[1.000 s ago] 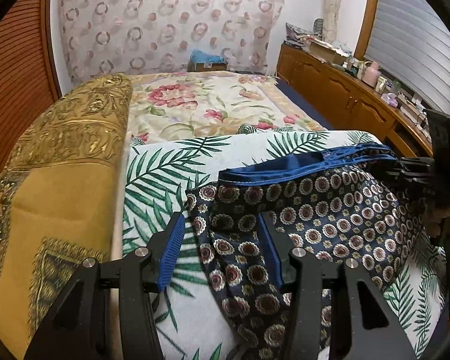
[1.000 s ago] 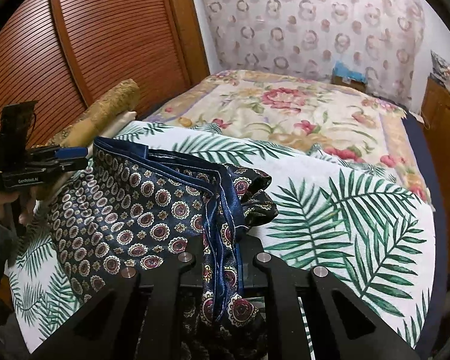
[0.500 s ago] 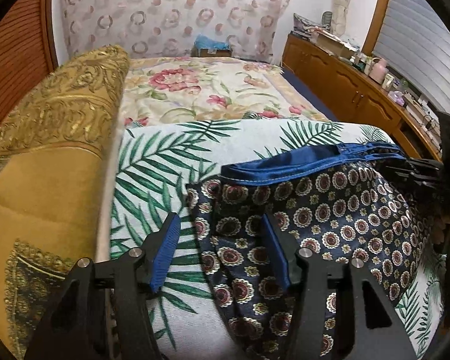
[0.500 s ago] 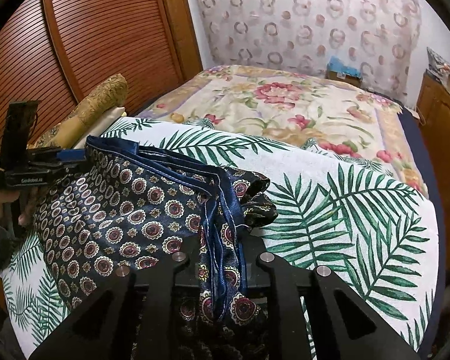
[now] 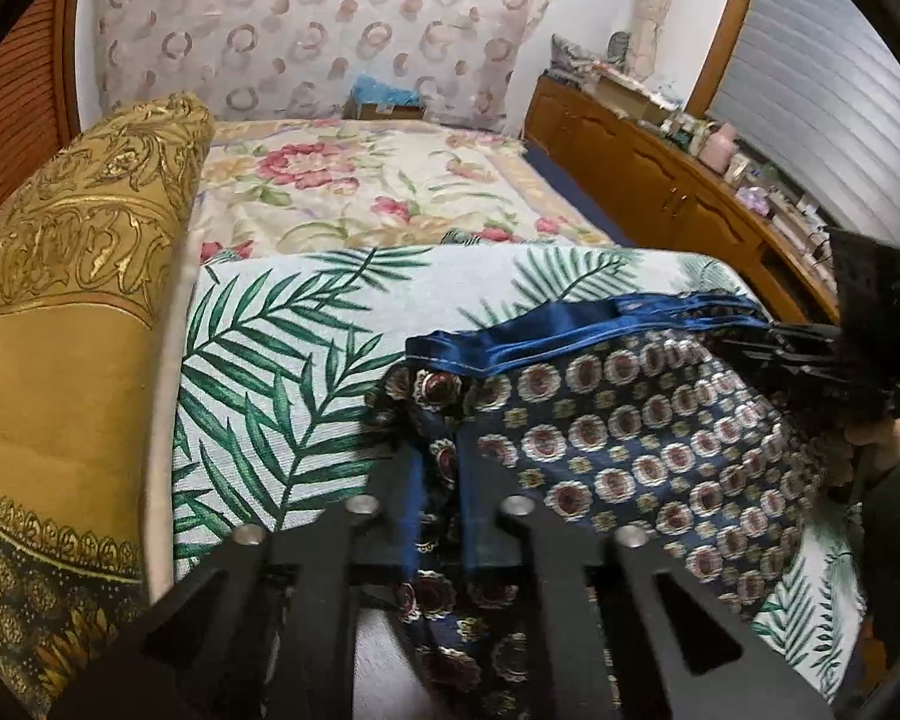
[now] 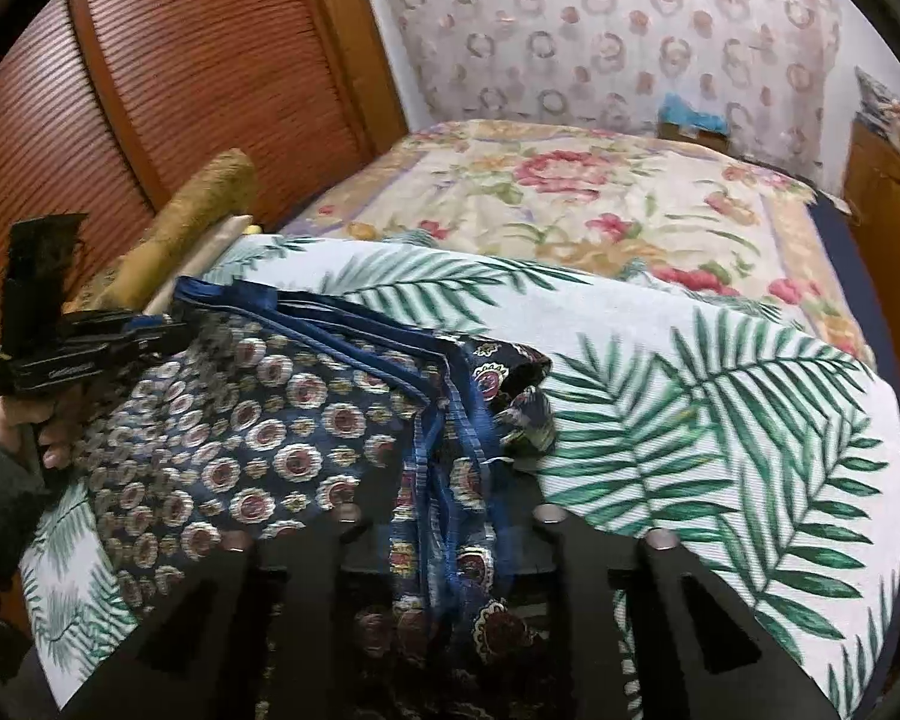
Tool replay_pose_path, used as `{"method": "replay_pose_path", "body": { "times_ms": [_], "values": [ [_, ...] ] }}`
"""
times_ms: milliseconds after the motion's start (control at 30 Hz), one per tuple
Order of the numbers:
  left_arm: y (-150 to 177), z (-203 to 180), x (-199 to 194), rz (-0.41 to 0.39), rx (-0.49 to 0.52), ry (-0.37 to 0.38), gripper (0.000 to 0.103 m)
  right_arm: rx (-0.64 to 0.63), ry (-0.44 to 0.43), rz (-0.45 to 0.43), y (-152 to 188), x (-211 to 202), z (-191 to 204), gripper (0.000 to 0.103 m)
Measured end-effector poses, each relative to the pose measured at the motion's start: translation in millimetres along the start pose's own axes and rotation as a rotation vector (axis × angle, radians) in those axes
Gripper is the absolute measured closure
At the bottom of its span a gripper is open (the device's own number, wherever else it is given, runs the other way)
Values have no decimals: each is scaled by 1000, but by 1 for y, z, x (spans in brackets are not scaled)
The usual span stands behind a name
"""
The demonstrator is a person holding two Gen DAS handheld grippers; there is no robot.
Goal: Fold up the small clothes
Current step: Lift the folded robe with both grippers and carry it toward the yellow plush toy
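Observation:
Dark blue shorts (image 5: 630, 432) with round medallion print and a plain blue waistband (image 5: 570, 330) lie spread on a palm-leaf cloth (image 5: 306, 348) on the bed. My left gripper (image 5: 435, 462) is shut on the shorts' left edge, with fabric bunched between its blue pads. My right gripper (image 6: 450, 480) is shut on the gathered waistband end of the shorts (image 6: 258, 420). Each gripper shows in the other's view: the right one (image 5: 810, 354) at the garment's right end, the left one (image 6: 90, 348) at its left end. The shorts hang slightly stretched between them.
A gold patterned bolster (image 5: 60, 300) runs along the left side of the bed. A floral bedspread (image 5: 360, 192) lies beyond the palm-leaf cloth. Wooden cabinets (image 5: 660, 180) with clutter line the right wall, slatted wooden doors (image 6: 150, 60) the left. A hand (image 6: 12, 426) holds the left gripper.
My left gripper's jaws, open around the shorts' left edge before, have closed on the fabric. The right gripper has kept its hold on the waistband.

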State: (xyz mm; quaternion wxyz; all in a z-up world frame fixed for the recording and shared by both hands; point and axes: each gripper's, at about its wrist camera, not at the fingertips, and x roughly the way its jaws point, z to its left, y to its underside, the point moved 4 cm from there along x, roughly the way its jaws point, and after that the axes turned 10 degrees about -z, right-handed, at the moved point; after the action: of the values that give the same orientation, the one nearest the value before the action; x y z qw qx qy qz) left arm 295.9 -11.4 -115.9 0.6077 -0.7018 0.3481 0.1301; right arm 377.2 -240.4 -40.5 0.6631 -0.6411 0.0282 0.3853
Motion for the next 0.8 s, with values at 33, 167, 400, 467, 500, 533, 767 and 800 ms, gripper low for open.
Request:
{"method": "replay_pose_path", "body": {
  "times_ms": [33, 167, 400, 467, 500, 533, 767, 800],
  "values": [
    [-1, -1, -4, -12, 7, -2, 97, -14, 0, -9, 0, -2, 4, 89],
    [-7, -12, -31, -88, 35, -10, 98, -42, 12, -62, -4, -17, 18, 92],
    [-18, -23, -76, -198, 79, -13, 98, -76, 35, -193, -18, -60, 41, 93],
    [-19, -23, -85, -220, 82, -15, 98, -92, 40, -225, -22, -71, 48, 94],
    [-19, -23, -89, -230, 82, -16, 98, -100, 41, -240, -22, -77, 51, 94],
    [-20, -23, -95, -241, 82, -18, 98, -107, 45, -254, -24, -81, 54, 94],
    [-29, -18, -129, -324, 93, -35, 98, -168, 40, -305, -36, -102, 71, 94],
    [-32, -17, -134, -339, 95, -38, 98, -175, 37, -312, -39, -104, 74, 94]
  ]
}}
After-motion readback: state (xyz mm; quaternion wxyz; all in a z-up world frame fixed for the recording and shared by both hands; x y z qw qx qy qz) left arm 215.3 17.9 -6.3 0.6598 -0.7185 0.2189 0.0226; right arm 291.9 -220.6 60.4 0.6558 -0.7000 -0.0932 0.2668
